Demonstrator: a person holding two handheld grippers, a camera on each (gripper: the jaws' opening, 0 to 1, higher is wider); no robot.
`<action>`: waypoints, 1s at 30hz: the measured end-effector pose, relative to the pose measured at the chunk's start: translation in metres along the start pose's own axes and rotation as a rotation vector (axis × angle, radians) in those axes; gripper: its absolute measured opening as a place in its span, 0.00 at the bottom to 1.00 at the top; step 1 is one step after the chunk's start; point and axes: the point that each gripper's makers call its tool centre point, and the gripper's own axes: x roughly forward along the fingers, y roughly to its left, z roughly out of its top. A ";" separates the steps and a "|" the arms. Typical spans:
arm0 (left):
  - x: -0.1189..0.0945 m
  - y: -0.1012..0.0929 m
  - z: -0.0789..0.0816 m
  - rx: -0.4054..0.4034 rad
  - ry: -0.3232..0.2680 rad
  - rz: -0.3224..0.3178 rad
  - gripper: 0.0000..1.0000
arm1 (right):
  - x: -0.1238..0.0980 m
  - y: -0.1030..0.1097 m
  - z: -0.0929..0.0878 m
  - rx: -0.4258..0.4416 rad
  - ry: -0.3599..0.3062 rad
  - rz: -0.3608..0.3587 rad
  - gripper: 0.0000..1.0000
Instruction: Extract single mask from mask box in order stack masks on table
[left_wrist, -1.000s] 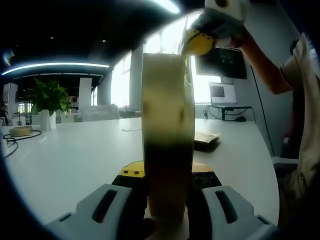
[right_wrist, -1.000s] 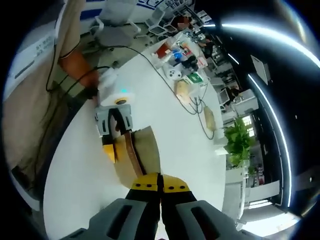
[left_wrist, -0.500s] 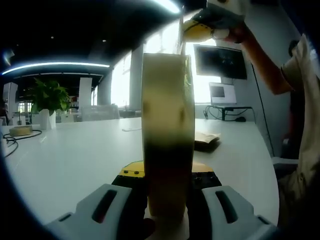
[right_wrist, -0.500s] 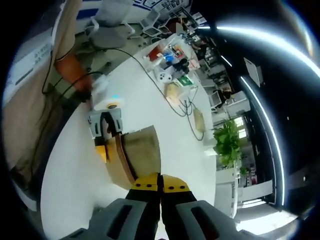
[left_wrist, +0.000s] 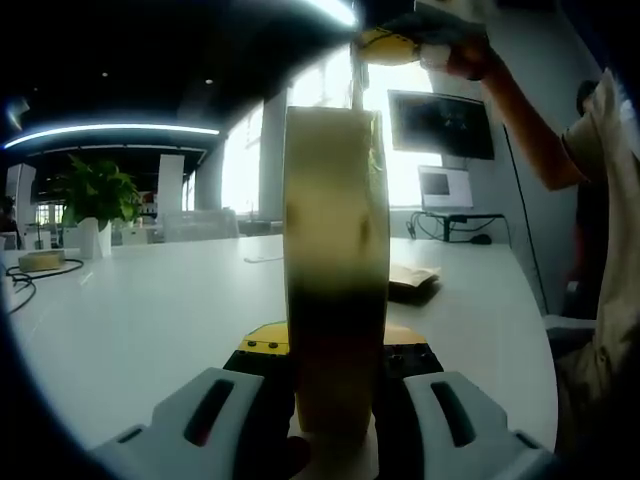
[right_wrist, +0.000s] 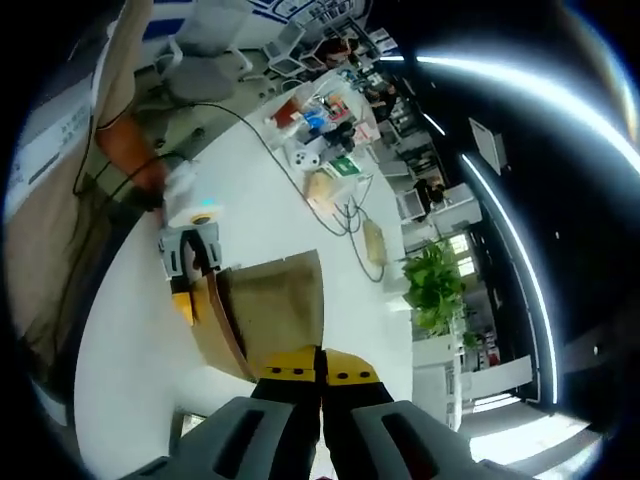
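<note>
Cardboard fills the middle of the left gripper view: one mask box (left_wrist: 335, 270), standing upright on its narrow side on the white table (left_wrist: 130, 320), is clamped at its base by the left gripper (left_wrist: 335, 400), whose two jaws press against its two faces. Above the top edge of the box, the right gripper (left_wrist: 395, 45) comes in with its yellow tips, held in a person's hand (left_wrist: 460, 55). A thin pale strip rises from the top of the box towards those tips; I cannot tell whether it is a mask.

In the right gripper view, the right gripper (right_wrist: 321, 368) looks down on the table, its two yellow-tipped jaws pressed together with no gap between them; anything pinched there is too thin to make out. The mask box shows here as one open brown carton (right_wrist: 265, 310) near the table's closest edge, with the left gripper (right_wrist: 187, 255) gripping its far end.

One flat brown packet (left_wrist: 412, 278) lies on the table beyond the box, towards the right edge. One potted plant (left_wrist: 95, 200) stands at the far left edge, and two monitors (left_wrist: 440, 125) sit beyond the far right corner. Several small items and cables (right_wrist: 320, 140) crowd the table's far end.
</note>
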 end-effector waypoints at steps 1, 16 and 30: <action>0.000 0.000 0.000 0.000 0.000 0.000 0.20 | -0.001 -0.001 0.000 -0.001 -0.001 -0.003 0.00; 0.001 0.000 -0.001 0.003 0.002 -0.001 0.19 | -0.021 -0.031 0.000 0.001 -0.004 -0.091 0.00; 0.001 0.000 -0.001 0.003 0.001 -0.001 0.19 | -0.033 -0.046 0.000 0.009 -0.007 -0.146 0.00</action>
